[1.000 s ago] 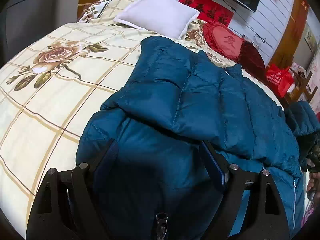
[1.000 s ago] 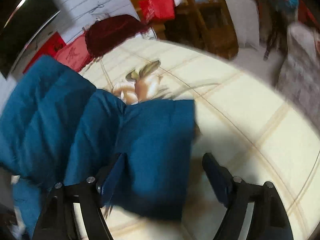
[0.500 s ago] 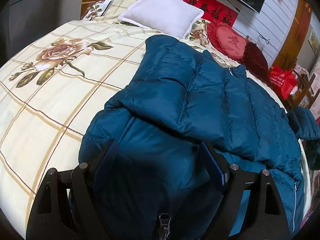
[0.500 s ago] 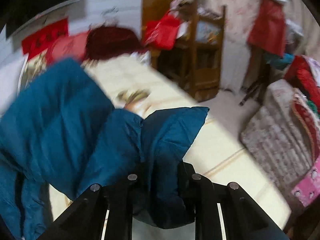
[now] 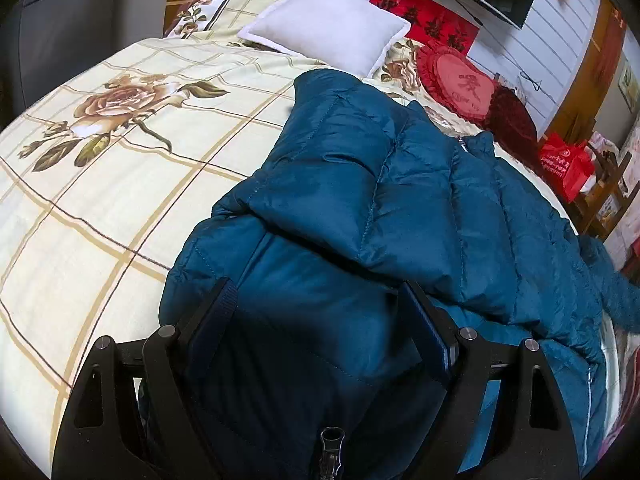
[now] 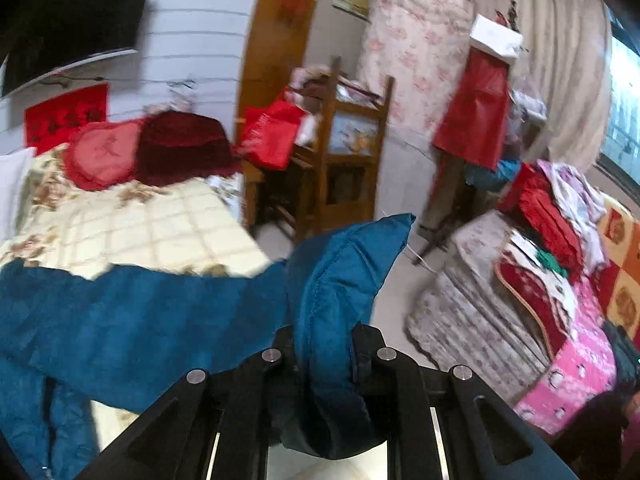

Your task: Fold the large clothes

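A large teal quilted jacket [image 5: 380, 208] lies on the bed [image 5: 120, 184], its near sleeve folded across the body. My left gripper [image 5: 320, 320] is open, its fingers wide apart just above the jacket's near hem, holding nothing. My right gripper [image 6: 324, 344] is shut on the cuff of the jacket's other sleeve [image 6: 344, 272] and holds it lifted above the bed's right side; the sleeve [image 6: 140, 320] trails back to the left toward the body.
A white pillow [image 5: 328, 28] and red cushions [image 5: 460, 80] lie at the bed's head. A red bag [image 6: 272, 136] hangs on a wooden chair [image 6: 344, 168] beside the bed. Piled bedding and clothes [image 6: 540, 280] fill the room's right side.
My right gripper closed on the sleeve cuff and lifted it up off the bed. The left gripper stayed open over the hem, drifting slightly.
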